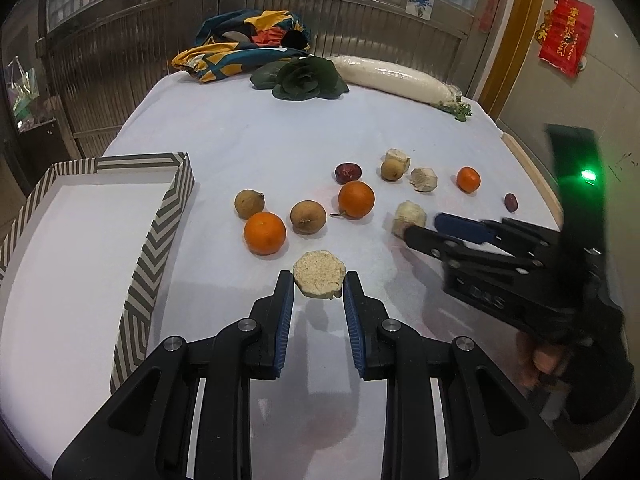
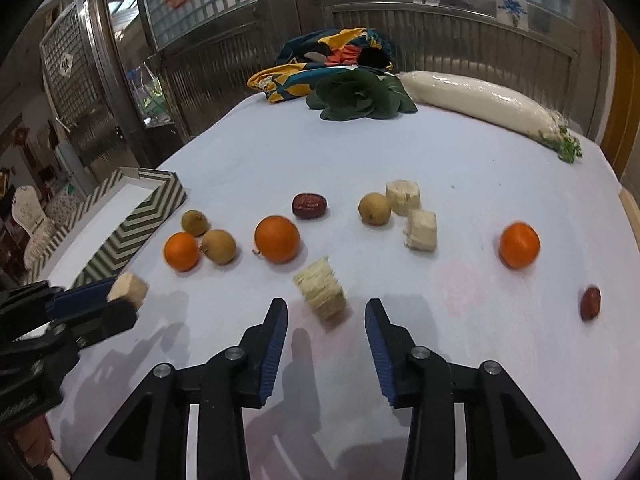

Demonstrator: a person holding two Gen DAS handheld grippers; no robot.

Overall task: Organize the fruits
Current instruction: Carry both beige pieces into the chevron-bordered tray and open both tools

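My left gripper (image 1: 319, 284) is shut on a pale sugarcane chunk (image 1: 319, 280), held just above the white cloth; it also shows in the right wrist view (image 2: 129, 289). My right gripper (image 2: 326, 314) is open, its jaws on either side of another sugarcane chunk (image 2: 321, 294) lying on the cloth; this gripper (image 1: 420, 226) shows in the left wrist view next to that chunk (image 1: 408, 218). Oranges (image 1: 265, 233) (image 1: 356, 199) (image 1: 468, 179), brown longans (image 1: 308, 217) (image 1: 249, 204) (image 1: 392, 170) and red dates (image 1: 348, 173) (image 1: 510, 201) lie scattered on the cloth.
A striped-sided box (image 1: 144, 264) with a white inside stands at the left. Two more sugarcane chunks (image 2: 403, 197) (image 2: 421, 230) lie mid-table. A leafy green (image 1: 306, 78), a long white radish (image 1: 392, 78) and a colourful cloth (image 1: 244, 46) lie at the far edge.
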